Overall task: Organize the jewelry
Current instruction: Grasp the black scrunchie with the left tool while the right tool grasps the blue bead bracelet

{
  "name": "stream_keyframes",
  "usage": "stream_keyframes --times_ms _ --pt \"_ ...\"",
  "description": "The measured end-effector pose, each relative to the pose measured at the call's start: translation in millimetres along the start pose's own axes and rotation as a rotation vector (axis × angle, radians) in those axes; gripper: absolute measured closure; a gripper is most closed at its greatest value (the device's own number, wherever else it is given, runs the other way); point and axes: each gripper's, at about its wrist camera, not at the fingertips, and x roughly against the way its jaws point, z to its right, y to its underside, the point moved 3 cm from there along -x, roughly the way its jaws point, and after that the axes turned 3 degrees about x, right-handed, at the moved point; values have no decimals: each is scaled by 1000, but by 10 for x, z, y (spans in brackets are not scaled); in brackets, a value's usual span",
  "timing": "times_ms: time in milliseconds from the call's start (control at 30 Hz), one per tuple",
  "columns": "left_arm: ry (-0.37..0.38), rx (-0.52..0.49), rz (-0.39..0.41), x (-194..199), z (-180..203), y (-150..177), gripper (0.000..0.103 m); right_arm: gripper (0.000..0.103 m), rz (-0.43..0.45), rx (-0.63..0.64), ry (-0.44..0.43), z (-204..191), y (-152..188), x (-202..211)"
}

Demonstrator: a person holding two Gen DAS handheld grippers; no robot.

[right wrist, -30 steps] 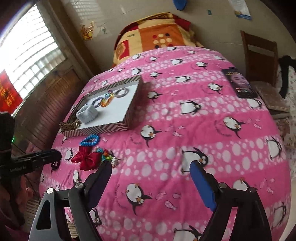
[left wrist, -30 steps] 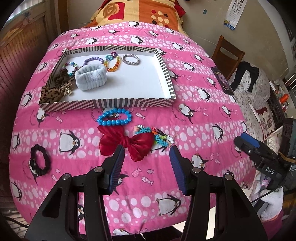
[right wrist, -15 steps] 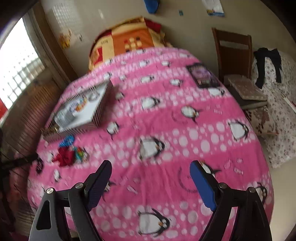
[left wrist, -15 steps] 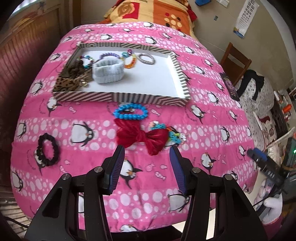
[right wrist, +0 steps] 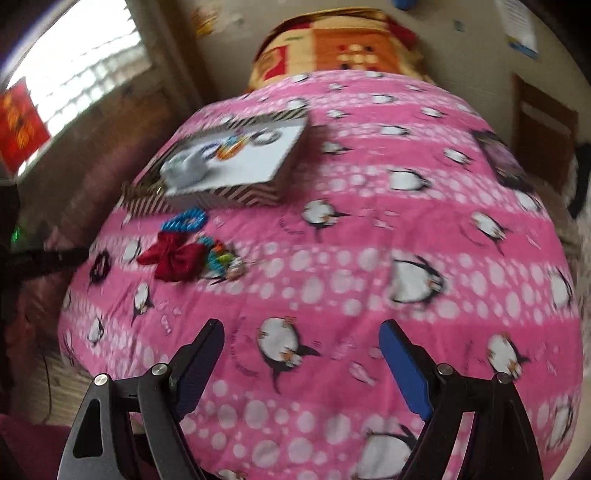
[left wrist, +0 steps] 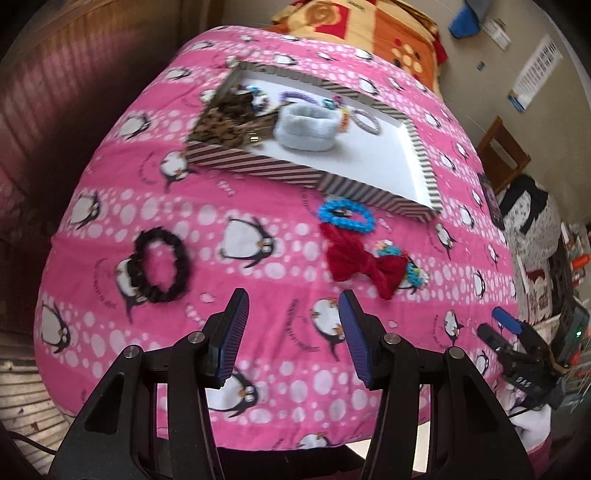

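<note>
A striped tray (left wrist: 258,164) on the pink penguin bedspread holds a white wristband (left wrist: 306,127), a leopard scrunchie (left wrist: 225,122) and several bracelets. In front of it lie a blue bead bracelet (left wrist: 346,215), a red bow (left wrist: 364,264), a multicoloured bracelet (left wrist: 412,271) and, to the left, a black scrunchie (left wrist: 162,267). My left gripper (left wrist: 291,310) is open and empty, above the bedspread between the black scrunchie and the bow. My right gripper (right wrist: 301,343) is open and empty near the bed's front edge; the tray (right wrist: 236,192) and bow (right wrist: 173,256) lie far to its left.
A folded orange-patterned blanket (left wrist: 373,26) lies at the head of the bed. A dark phone (left wrist: 493,199) rests at the bed's right edge. A wooden chair (left wrist: 502,155) and clutter stand to the right. A wooden panelled wall runs along the left.
My left gripper has swung left, so the black scrunchie is now nearer its centre and the bow is to the right. My right gripper has turned back toward the tray side.
</note>
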Motion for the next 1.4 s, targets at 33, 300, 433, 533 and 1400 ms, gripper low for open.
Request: stream_keyframes --times_ms 33,300,433,533,1400 --pt "-1 15 2 18 -64 -12 53 19 -15 10 -4 -63 -28 -63" --pt "-21 151 4 109 -681 -6 38 20 -55 102 10 -367 -199 -331" --pt "-36 197 -7 50 -870 3 38 33 -61 87 -11 -371 -295 -395" --pt "-87 224 6 -6 -993 -34 38 33 -65 82 -9 -400 -395 -438" --pt "-223 105 -24 -541 -1323 -244 87 94 -137 143 -11 -1025 -1202 -1543"
